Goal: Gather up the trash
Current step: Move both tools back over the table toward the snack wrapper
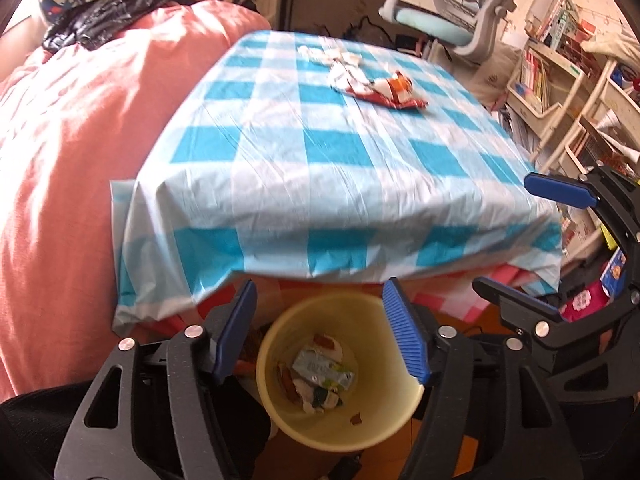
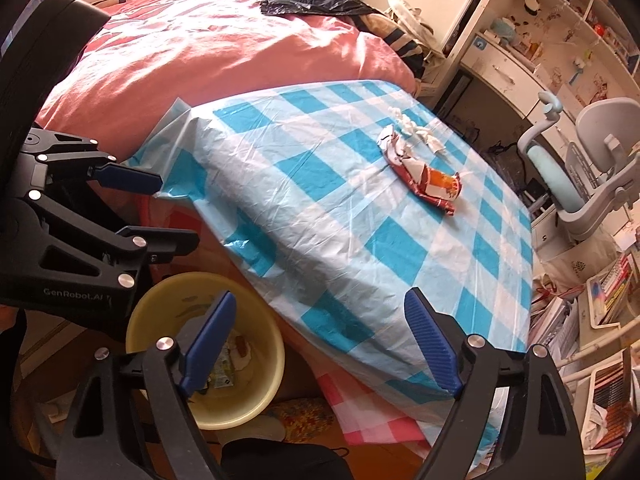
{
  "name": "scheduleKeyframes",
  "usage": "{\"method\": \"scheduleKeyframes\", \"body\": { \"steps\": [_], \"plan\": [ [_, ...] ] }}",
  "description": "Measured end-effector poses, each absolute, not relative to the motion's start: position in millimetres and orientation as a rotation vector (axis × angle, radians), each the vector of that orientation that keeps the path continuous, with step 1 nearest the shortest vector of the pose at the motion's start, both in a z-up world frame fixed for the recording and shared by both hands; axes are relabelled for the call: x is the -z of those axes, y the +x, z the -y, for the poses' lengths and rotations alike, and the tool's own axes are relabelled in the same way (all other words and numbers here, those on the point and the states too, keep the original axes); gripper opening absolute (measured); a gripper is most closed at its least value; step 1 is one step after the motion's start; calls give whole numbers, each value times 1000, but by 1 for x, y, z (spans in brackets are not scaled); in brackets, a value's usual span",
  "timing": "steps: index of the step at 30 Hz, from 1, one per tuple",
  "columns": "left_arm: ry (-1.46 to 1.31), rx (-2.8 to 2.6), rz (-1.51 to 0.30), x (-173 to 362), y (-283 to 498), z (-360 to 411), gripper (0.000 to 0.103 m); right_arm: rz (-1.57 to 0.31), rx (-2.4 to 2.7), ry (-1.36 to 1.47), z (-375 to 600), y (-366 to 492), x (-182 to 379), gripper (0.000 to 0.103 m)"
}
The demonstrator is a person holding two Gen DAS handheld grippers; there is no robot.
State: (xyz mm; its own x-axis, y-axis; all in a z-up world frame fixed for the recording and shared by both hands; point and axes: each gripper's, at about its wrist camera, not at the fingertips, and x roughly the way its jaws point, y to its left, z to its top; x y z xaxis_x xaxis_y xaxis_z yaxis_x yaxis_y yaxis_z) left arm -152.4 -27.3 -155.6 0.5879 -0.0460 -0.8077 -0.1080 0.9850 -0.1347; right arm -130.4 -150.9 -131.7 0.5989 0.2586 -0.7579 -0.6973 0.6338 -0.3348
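A yellow bin (image 1: 380, 420) (image 2: 256, 380) stands on the floor below the table's near edge, with several wrappers (image 1: 320, 372) inside. My left gripper (image 1: 320, 292) (image 2: 176, 212) hangs open right above the bin, nothing between its fingers. My right gripper (image 2: 320, 296) (image 1: 504, 232) is open too and holds nothing; it hovers beside the bin, over the table's near corner. Far across the blue-checked table (image 1: 320, 160) (image 2: 340, 220) lie a crumpled red and white snack wrapper (image 1: 384, 90) (image 2: 424, 176) and white crumpled tissue (image 1: 328, 54) (image 2: 416, 128).
A bed with a pink cover (image 1: 80, 140) runs along the table's left side, a black bag (image 1: 100, 12) on it. A grey office chair (image 1: 452, 20) stands behind the table, and crowded bookshelves (image 1: 552, 80) stand to the right. A red-checked cloth (image 2: 360, 412) lies under the table.
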Motion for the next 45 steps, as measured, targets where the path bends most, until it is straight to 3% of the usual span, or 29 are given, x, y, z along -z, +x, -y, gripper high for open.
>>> {"method": "scheduleKeyframes", "body": {
  "steps": [8, 13, 20, 45],
  "plan": [
    [-140, -108, -854, 138, -144, 25, 80, -660, -545, -667, 151, -126, 122, 94],
    [-98, -152, -780, 109, -120, 17, 90, -647, -532, -558, 164, -104, 107, 95],
    [-70, -213, -728, 82, -67, -7, 91, -677, -568, -288, 191, -50, 88, 95],
    [-246, -77, -851, 103, 14, -3, 91, -765, -478, -227, 202, 16, 105, 95]
  ]
}}
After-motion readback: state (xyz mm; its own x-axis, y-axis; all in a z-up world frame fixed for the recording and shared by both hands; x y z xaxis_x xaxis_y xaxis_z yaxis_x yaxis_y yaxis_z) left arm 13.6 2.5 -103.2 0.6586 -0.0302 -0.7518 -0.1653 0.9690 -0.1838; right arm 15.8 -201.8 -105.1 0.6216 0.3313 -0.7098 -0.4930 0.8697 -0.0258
